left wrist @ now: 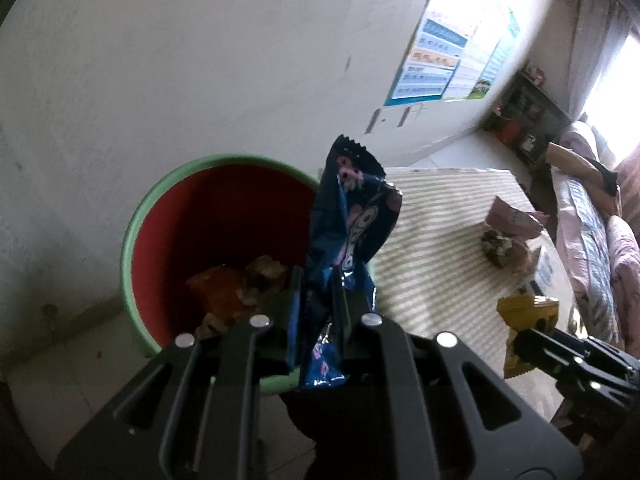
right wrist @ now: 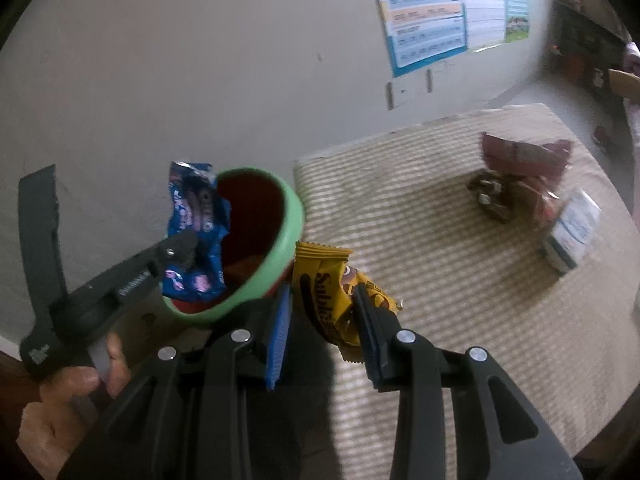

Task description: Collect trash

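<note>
A bin with a green rim and red inside stands on the floor beside the table; it also shows in the right wrist view. It holds orange and brown wrappers. My left gripper is shut on a blue snack wrapper and holds it at the bin's rim; the wrapper shows again in the right wrist view. My right gripper is shut on a yellow wrapper, above the table edge next to the bin.
A table with a striped cloth carries a pink wrapper, a dark crumpled wrapper and a small white box. A white wall with a poster is behind. A sofa is at the right.
</note>
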Available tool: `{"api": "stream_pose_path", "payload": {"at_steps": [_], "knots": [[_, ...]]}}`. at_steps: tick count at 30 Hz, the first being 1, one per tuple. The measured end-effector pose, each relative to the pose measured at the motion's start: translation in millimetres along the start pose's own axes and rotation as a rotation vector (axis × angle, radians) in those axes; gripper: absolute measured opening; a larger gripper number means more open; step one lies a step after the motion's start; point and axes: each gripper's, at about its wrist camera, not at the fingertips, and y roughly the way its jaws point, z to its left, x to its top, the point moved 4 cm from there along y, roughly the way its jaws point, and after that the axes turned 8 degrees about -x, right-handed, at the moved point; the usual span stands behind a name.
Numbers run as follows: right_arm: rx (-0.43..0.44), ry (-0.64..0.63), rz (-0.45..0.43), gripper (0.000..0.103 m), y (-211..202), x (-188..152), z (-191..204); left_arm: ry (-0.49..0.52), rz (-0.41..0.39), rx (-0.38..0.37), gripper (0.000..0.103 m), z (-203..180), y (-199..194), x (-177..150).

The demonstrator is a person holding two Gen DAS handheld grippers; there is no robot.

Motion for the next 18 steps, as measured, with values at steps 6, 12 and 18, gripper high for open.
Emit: {"api": "stream_pose_path", "payload": {"at_steps": [6,12,18], "knots": [[0.038,-0.048,0.017,0.032,27.0,21.7,34.8,-0.031,0.009,0.024,0.012,28.6,7.5,6.2],[0.100,-0.082,0.045,0.033,52.7,46.8,67.4,-0.066,0.020,0.055,0.012,55.4,15.2,11.9],[0.147,-0.132,0.069,0.036,69.9,55.0,89.5,-0.119,0.001,0.102,0.050,75.3,13.7,13.1]]}}
